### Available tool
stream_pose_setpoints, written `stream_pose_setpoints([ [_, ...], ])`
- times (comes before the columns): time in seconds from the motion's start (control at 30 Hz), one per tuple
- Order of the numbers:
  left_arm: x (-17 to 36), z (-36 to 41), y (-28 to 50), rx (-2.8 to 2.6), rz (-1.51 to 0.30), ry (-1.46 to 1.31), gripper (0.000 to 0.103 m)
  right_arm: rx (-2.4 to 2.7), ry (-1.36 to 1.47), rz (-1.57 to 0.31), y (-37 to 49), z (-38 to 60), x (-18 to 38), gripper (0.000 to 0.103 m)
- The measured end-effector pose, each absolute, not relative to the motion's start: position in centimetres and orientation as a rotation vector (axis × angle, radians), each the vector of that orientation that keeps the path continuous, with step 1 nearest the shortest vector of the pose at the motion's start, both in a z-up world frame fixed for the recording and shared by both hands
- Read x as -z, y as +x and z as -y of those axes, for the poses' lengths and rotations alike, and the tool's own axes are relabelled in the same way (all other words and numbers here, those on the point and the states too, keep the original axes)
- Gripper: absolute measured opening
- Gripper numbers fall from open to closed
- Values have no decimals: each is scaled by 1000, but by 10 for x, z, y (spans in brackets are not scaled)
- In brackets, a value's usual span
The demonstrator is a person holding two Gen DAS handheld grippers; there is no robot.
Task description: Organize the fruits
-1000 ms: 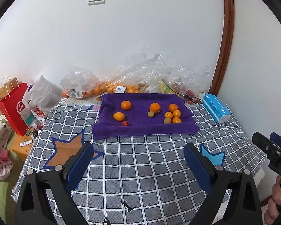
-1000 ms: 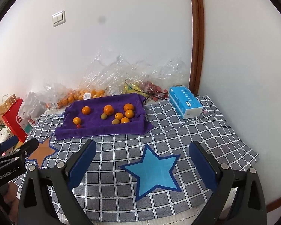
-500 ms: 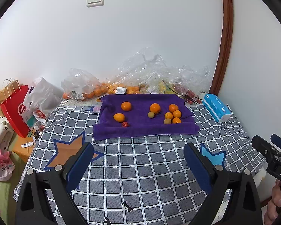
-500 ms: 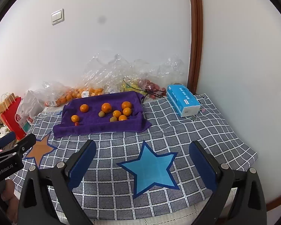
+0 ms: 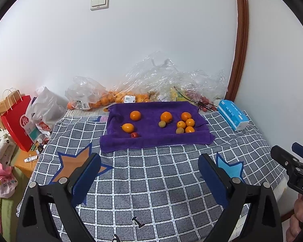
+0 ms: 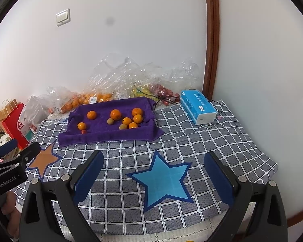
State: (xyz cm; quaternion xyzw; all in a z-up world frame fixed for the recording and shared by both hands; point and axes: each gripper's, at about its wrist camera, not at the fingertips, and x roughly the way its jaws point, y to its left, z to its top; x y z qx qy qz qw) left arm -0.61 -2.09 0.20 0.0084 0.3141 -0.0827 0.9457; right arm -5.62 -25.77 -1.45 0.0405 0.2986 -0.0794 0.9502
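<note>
Both sets of fingers spread wide and empty, left gripper and right gripper held back over the checked cloth, well short of the fruit. Oranges, greenish ones and a red one lay loosely mixed on the purple towel by the wall. Fit either mid-sort or done, so hard to call a next move.

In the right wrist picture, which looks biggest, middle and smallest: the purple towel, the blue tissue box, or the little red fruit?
1. Purple towel, biggest.
2. Tissue box.
3. Red fruit, smallest; it looks tiny beside the oranges.
All three sit about equally far from the camera, so the order is safe.
</note>
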Motion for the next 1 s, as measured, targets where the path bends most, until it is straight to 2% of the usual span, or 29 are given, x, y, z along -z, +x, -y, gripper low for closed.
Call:
stream_pose_setpoints([
  [1.0, 3, 8, 2, 152, -659, -8, 98, 150, 85, -624, -53, 255, 21, 98],
])
